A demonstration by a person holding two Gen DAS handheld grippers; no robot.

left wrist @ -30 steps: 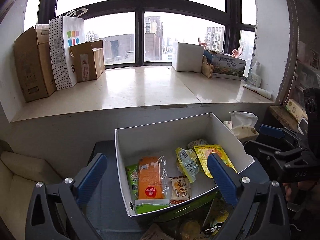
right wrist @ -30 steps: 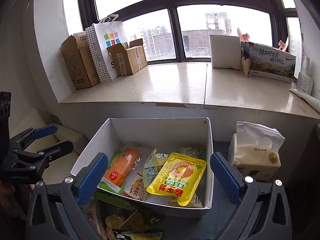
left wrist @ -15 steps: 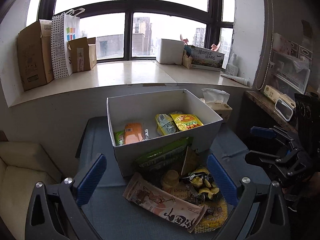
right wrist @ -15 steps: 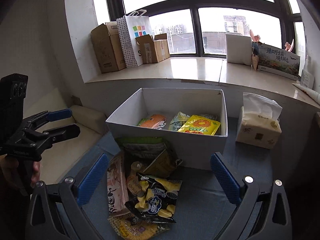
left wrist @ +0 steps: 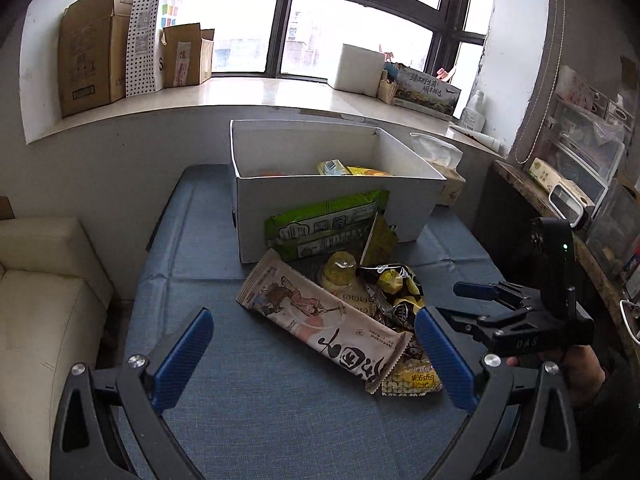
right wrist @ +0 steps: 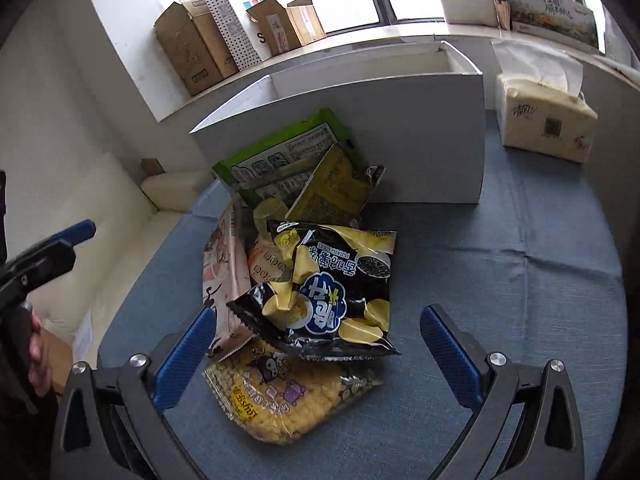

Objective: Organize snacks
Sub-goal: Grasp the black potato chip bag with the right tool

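Both sets of tongs hang wide and hold nothing: the left tongs (left wrist: pixel 312 354) above the near end of a long beige wrapper (left wrist: pixel 320 316), the right tongs (right wrist: pixel 316 354) straddling a black and yellow chip bag (right wrist: pixel 324 292). The snacks lie in a heap on the blue-covered worktop (right wrist: pixel 520 280), just in front of a white box (left wrist: pixel 332 204). The chip bag lies on top of a yellow corn-snack bag (right wrist: pixel 280 396) and partly covers the beige wrapper on its left. Behind them a green packet (right wrist: pixel 280 156) leans against the box's front wall, with an olive-yellow sachet (right wrist: pixel 332 192) propped in front of it and a small jelly cup (left wrist: pixel 340 272) tucked between the packs. Inside the box a few yellow packets (left wrist: pixel 352 169) show above the rim. A tissue pack (right wrist: pixel 544 120) stands to the right of the box, well clear of the heap. Cardboard cartons (left wrist: pixel 88 52) and a dotted paper bag (left wrist: pixel 148 36) stand on the window sill behind.
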